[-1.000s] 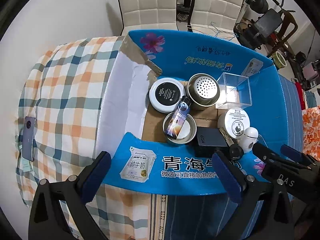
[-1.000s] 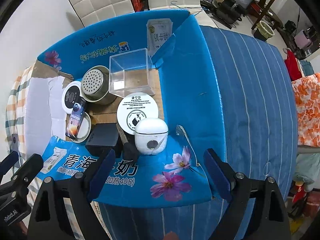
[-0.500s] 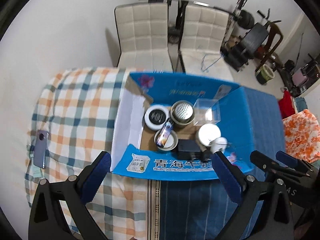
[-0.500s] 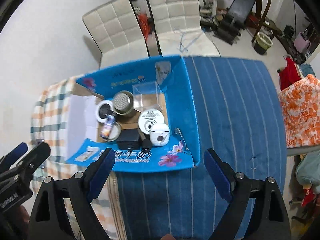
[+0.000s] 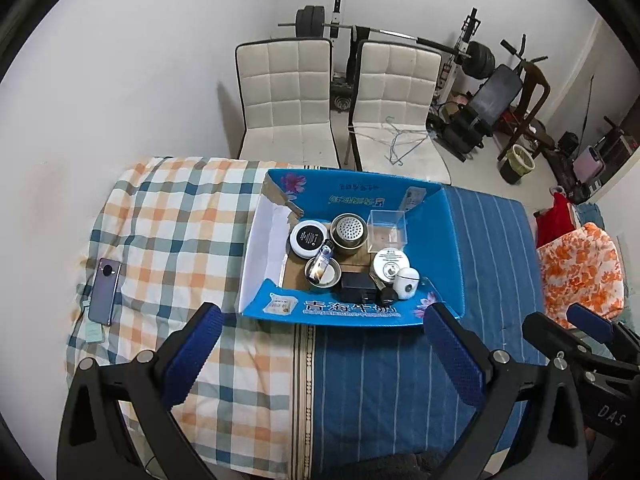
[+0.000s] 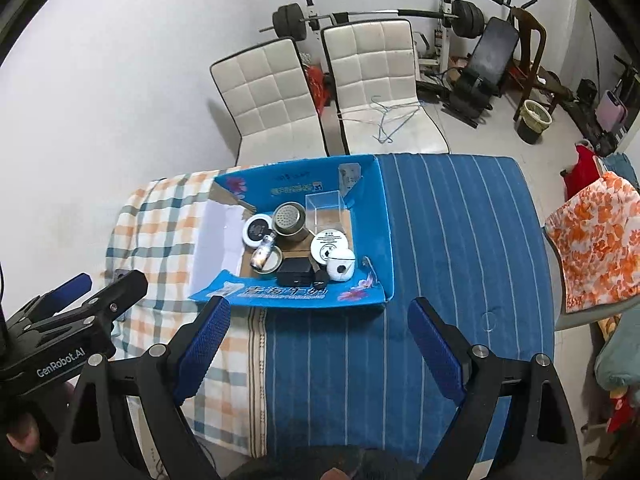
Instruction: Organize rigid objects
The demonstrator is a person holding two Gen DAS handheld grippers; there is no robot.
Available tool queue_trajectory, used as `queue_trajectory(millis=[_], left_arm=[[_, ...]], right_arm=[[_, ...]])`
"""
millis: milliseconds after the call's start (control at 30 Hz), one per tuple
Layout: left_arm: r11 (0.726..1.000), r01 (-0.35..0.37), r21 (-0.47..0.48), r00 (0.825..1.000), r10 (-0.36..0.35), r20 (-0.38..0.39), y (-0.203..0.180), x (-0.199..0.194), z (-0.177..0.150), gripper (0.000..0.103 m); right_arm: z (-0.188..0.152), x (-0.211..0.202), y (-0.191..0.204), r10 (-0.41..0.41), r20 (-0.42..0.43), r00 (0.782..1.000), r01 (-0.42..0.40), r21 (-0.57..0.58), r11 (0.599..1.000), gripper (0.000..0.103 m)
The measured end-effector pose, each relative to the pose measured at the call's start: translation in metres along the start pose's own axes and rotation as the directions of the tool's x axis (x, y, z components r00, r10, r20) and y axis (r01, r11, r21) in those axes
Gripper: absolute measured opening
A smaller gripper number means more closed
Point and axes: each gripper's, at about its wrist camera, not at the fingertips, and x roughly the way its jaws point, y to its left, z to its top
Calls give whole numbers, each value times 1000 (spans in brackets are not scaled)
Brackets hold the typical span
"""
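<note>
A blue cardboard box [image 5: 454,236] [image 6: 384,224] with its flaps folded out sits in the middle of the cloth-covered table. Inside lie a metal strainer cup [image 5: 350,232] [image 6: 289,218], a clear plastic cube [image 5: 387,229] [image 6: 325,210], a black-lidded round tin [image 5: 307,237], a white round tin [image 5: 389,262] [image 6: 329,245], a small bottle [image 5: 322,260] [image 6: 262,254], a black adapter [image 5: 357,285] [image 6: 295,271] and a white earbud case [image 5: 407,283] [image 6: 340,266]. My left gripper [image 5: 320,344] and my right gripper [image 6: 320,338] hang open and empty, well back from the box's near flap.
A phone [image 5: 105,285] lies on the checked cloth at the table's left edge. Two white chairs [image 5: 288,92] [image 6: 372,80] stand behind the table, with gym gear by the wall. An orange floral cloth [image 6: 596,240] drapes over something at the right.
Both grippers have pulled up and far back from the box, so the whole table and room now show. The objects in the box have not moved.
</note>
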Motion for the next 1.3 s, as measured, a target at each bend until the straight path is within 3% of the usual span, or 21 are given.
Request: queue_trajectory(millis=[400,800,1300], left_arm=[[999,-38,4,995,38,95,-3,-47,-12,103],[999,-52,13,998,51,47,-7,-23,-16,103],[999,-39,7,999,39,29,-5,-13,-16,103]], right_arm=[[-6,-32,-1,-63,57,996,65,-28,998,93],[-4,-1,-7,-107,31,994,108,-16,994,97],[1,-3,-4,-129,50,990,130,-22,991,97]])
